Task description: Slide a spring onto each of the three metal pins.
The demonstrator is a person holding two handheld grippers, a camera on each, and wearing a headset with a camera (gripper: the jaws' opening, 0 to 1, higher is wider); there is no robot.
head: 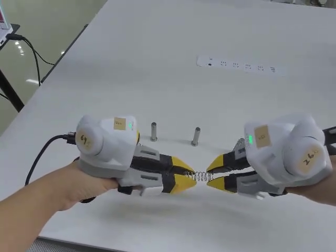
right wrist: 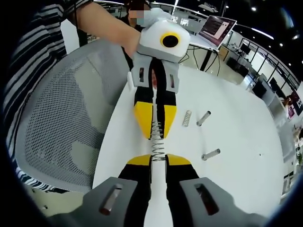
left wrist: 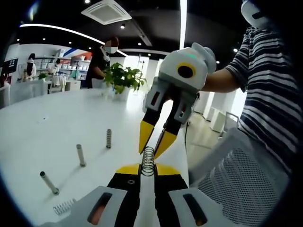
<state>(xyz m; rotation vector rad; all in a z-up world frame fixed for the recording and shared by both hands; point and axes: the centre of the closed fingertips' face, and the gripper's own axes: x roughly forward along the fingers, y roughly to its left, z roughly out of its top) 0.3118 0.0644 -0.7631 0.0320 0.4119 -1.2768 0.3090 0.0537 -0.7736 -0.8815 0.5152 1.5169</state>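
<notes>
- My left gripper has its claw pinched down on one end of the spring. In the right gripper view, its yellow jaws meet around the coil with hardly a gap.
- My right gripper faces it nose to nose. Its jaws are parted in a narrow V, with a tip on either side of the spring's other end. I cannot tell whether they press on the coil.
- The spring hangs in the air above the table, near its front edge.
- Its long axis runs level from one claw to the other, side to side across my head view, in line with both sets of jaws.
- Behind the grippers, the first pin and the second pin stand upright and bare, a little apart.
- In the left gripper view, an upright coil stands further along the same row. I cannot tell whether a pin is inside it.
- A loose spring lies flat on the table beside the pins.
- A power strip lies well beyond them.
</notes>
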